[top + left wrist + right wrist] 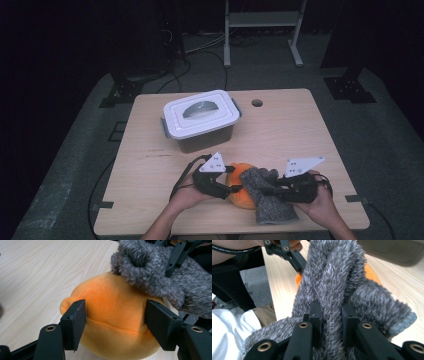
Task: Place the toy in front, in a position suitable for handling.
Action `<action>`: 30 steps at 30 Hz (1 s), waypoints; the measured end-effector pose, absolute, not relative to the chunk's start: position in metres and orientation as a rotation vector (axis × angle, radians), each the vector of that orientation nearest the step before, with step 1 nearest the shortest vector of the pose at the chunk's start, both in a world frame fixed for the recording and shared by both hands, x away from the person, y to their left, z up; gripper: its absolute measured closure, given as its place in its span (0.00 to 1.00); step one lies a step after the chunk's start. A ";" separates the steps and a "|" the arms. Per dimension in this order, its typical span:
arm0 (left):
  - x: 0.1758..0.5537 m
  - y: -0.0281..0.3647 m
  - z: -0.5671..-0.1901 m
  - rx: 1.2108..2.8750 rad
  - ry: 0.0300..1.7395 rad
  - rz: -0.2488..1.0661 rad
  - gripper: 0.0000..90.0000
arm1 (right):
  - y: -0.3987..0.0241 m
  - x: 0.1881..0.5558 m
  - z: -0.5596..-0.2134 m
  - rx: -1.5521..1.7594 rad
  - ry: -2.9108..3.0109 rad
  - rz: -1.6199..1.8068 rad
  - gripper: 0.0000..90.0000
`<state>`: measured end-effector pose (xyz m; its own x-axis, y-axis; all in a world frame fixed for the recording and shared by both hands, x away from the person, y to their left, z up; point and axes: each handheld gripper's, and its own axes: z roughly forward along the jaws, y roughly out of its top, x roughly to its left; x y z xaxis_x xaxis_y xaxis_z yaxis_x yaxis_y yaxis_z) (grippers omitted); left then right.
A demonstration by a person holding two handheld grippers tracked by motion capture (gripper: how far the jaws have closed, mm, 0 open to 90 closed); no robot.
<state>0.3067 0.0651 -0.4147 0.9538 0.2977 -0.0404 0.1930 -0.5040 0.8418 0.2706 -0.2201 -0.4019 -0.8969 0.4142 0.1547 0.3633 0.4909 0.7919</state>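
An orange plush toy [238, 200] lies near the table's front edge, and a grey fuzzy cloth [270, 207] is draped over its right side. In the left gripper view my left gripper [115, 325] has both pads pressed against the sides of the plush toy [112, 315], with the grey cloth [150, 272] over its far end. My right gripper [331, 320] is shut on a fold of the grey cloth [332, 277], and a bit of the orange toy [369, 272] peeks out behind. From above, the left gripper [234, 189] and right gripper [267, 190] face each other across the toy.
A grey box with a white lid [200, 120] stands at the back left of the wooden table [300, 135]. A round cable hole [257, 103] sits near the far edge. Cables and a metal frame [262, 20] lie on the floor beyond.
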 end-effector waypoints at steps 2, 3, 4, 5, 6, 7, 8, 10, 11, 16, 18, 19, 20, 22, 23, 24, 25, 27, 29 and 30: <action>0.308 0.068 -0.415 2.109 0.338 0.126 0.32 | -0.226 0.271 -0.406 0.714 2.655 1.385 0.83; 0.307 0.069 -0.414 2.101 0.325 0.116 0.28 | -0.232 0.271 -0.411 0.747 2.652 1.384 0.83; 0.307 0.069 -0.414 2.101 0.325 0.116 0.21 | -0.232 0.271 -0.411 0.747 2.652 1.384 0.83; 0.306 0.069 -0.414 2.109 0.284 0.094 0.19 | -0.238 0.271 -0.414 0.770 2.648 1.377 0.82; 0.306 0.069 -0.414 2.109 0.284 0.094 0.19 | -0.238 0.271 -0.414 0.770 2.648 1.377 0.82; 0.305 0.068 -0.415 2.110 0.275 0.095 0.19 | -0.241 0.271 -0.415 0.784 2.644 1.372 0.82; 0.305 0.068 -0.415 2.113 0.268 0.092 0.19 | -0.244 0.271 -0.416 0.801 2.644 1.362 0.82; 0.304 0.068 -0.416 2.113 0.255 0.098 0.27 | -0.249 0.270 -0.419 0.821 2.642 1.345 0.82; 0.304 0.068 -0.416 2.099 0.274 0.109 0.36 | -0.252 0.268 -0.420 0.836 2.637 1.341 0.82; 0.305 0.065 -0.415 2.083 0.319 0.108 0.39 | -0.246 0.261 -0.411 0.790 2.618 1.370 0.82; 0.306 0.063 -0.415 2.075 0.348 0.115 0.38 | -0.239 0.259 -0.405 0.743 2.615 1.408 0.82; 0.307 0.063 -0.416 2.063 0.373 0.112 0.38 | -0.231 0.257 -0.402 0.698 2.621 1.424 0.82; 0.307 0.063 -0.416 2.063 0.373 0.112 0.38 | -0.231 0.257 -0.402 0.698 2.621 1.424 0.82; 0.308 0.064 -0.417 2.063 0.392 0.107 0.38 | -0.222 0.256 -0.402 0.668 2.636 1.418 0.82; 0.309 0.066 -0.418 2.061 0.398 0.107 0.37 | -0.218 0.257 -0.405 0.656 2.652 1.392 0.82; 0.309 0.066 -0.418 2.061 0.398 0.107 0.36 | -0.218 0.257 -0.405 0.656 2.652 1.392 0.82; 0.310 0.068 -0.419 2.060 0.397 0.102 0.36 | -0.219 0.258 -0.408 0.661 2.654 1.392 0.82; 0.312 0.072 -0.422 2.051 0.406 0.091 0.36 | -0.227 0.260 -0.413 0.700 2.652 1.388 0.82; 0.313 0.074 -0.423 2.047 0.411 0.084 0.35 | -0.236 0.262 -0.418 0.737 2.643 1.378 0.82; 0.313 0.074 -0.423 2.047 0.411 0.084 0.35 | -0.236 0.262 -0.418 0.737 2.643 1.378 0.82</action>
<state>0.3133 0.0740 -0.4230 0.9397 0.3233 -0.1116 0.2532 -0.4383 0.8624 0.2615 -0.2358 -0.4177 -0.8824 0.4444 0.1541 0.3808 0.4824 0.7889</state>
